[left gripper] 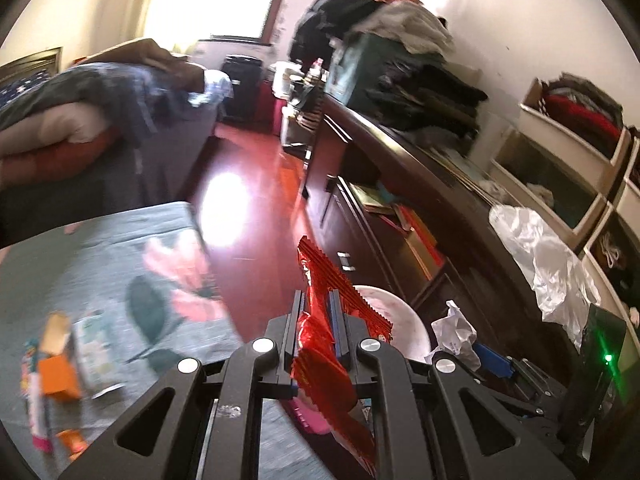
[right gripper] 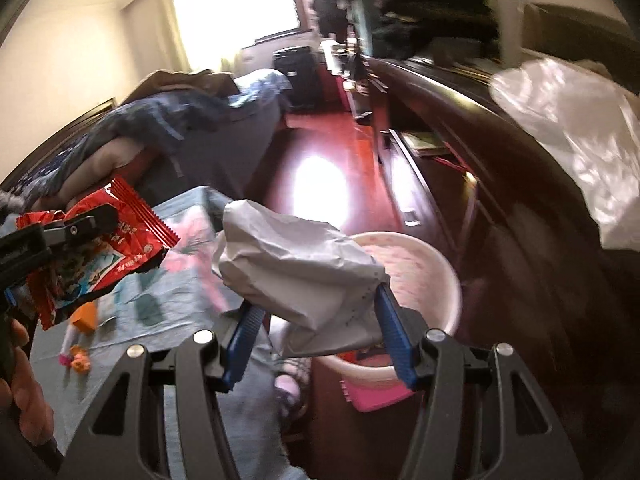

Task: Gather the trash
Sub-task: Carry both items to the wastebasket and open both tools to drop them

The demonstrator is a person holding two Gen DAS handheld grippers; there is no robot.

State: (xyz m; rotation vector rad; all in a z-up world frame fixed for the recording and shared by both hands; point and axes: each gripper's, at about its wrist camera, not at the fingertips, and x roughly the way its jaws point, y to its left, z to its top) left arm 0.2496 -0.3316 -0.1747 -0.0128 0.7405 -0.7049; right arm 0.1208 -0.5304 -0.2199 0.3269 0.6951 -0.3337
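Note:
My left gripper (left gripper: pixel 318 304) is shut on a red snack wrapper (left gripper: pixel 320 276), held in the air beside the table edge; it also shows in the right wrist view (right gripper: pixel 116 236). My right gripper (right gripper: pixel 316 300) holds a crumpled white paper (right gripper: pixel 296 264) between its blue pads, just above and left of a pale pink bin (right gripper: pixel 420 264). That paper (left gripper: pixel 456 332) and the bin (left gripper: pixel 400 312) also show in the left wrist view. More trash lies on the floral cloth: an orange box (left gripper: pixel 58 376), a white packet (left gripper: pixel 94 348) and small wrappers (right gripper: pixel 76 356).
A table with teal floral cloth (left gripper: pixel 100 264) is at the left. A long dark cabinet (left gripper: pixel 420 168) runs along the right, with a white plastic bag (left gripper: pixel 548 264) on it. Red floor (left gripper: pixel 256 184) lies between; a bed (left gripper: pixel 80 120) is behind.

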